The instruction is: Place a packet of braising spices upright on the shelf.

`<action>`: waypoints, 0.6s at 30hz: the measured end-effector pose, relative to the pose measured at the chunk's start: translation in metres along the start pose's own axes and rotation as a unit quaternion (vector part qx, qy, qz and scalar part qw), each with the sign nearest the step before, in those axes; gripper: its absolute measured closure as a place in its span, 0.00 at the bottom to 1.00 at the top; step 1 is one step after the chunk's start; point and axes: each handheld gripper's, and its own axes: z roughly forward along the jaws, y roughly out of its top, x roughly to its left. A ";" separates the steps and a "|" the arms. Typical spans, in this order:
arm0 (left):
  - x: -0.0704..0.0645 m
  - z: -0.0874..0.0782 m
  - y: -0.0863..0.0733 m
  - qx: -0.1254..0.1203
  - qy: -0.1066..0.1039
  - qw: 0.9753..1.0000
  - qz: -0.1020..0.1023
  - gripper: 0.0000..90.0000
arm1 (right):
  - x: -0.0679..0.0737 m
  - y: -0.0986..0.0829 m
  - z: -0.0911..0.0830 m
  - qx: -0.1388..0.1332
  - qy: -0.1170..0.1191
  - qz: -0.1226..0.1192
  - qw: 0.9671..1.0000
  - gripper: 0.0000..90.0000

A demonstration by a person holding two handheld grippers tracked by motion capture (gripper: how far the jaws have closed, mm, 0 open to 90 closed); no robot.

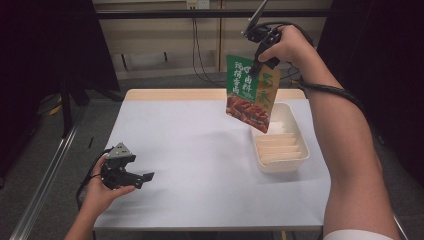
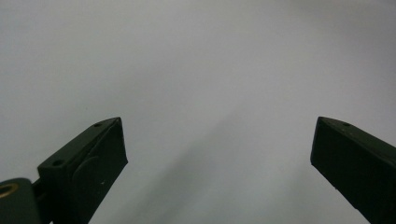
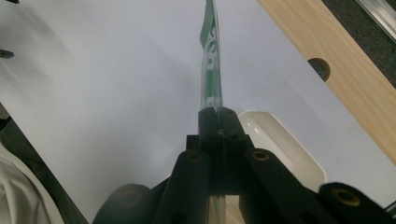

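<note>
A: While the green and orange printed foil snack pouch [image 1: 250, 92] hangs in the air above the far end of the white ribbed plastic tray [image 1: 298, 134], how is it held?

B: It is pinched at its top edge by the right gripper [image 1: 259, 59], whose jaws are pressed together on the flat seam. In the right gripper view the pouch [image 3: 212, 60] is seen edge-on, rising straight from the closed jaw tips, with the tray [image 3: 285, 140] beneath.

A: How may the pouch be expected to handle?

B: It is judged light and limp. The film looks smooth and probably slippery, so the sealed top strip is the soundest place to be gripped; the filled body below would likely buckle or slide. A swing is to be expected when it is moved, since it dangles tilted from one corner.

A: And the left gripper [image 1: 131, 177]?

B: It is held low over the near left of the white table [image 1: 190, 150], well apart from the pouch. Its jaws are spread wide and nothing is held between them; bare tabletop [image 2: 210, 70] is seen past them.
</note>
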 end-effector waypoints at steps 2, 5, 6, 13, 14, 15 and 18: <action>0.000 0.000 0.000 0.000 0.000 1.000 0.000 0.04 | -0.001 -0.001 -0.001 -0.003 -0.003 0.003 1.000 1.00; 0.001 0.000 0.001 0.002 0.000 1.000 0.002 0.04 | -0.003 -0.002 -0.001 -0.001 -0.001 0.002 1.000 1.00; 0.001 0.000 0.001 0.002 -0.001 1.000 0.002 0.04 | -0.004 -0.003 0.000 -0.002 0.001 0.003 1.000 1.00; 0.001 0.000 0.001 -0.002 -0.003 1.000 0.000 0.04 | -0.010 -0.008 -0.001 -0.001 0.000 0.003 1.000 1.00; 0.001 0.000 0.001 -0.002 -0.003 1.000 -0.001 0.04 | -0.011 -0.008 -0.001 -0.002 0.000 -0.001 1.000 1.00; 0.002 0.000 0.001 -0.002 -0.004 1.000 -0.001 0.04 | -0.012 -0.009 -0.002 -0.002 0.002 0.004 1.000 1.00; 0.002 0.000 0.001 -0.003 -0.005 1.000 -0.002 0.04 | -0.013 -0.010 -0.003 -0.002 0.004 0.000 1.000 1.00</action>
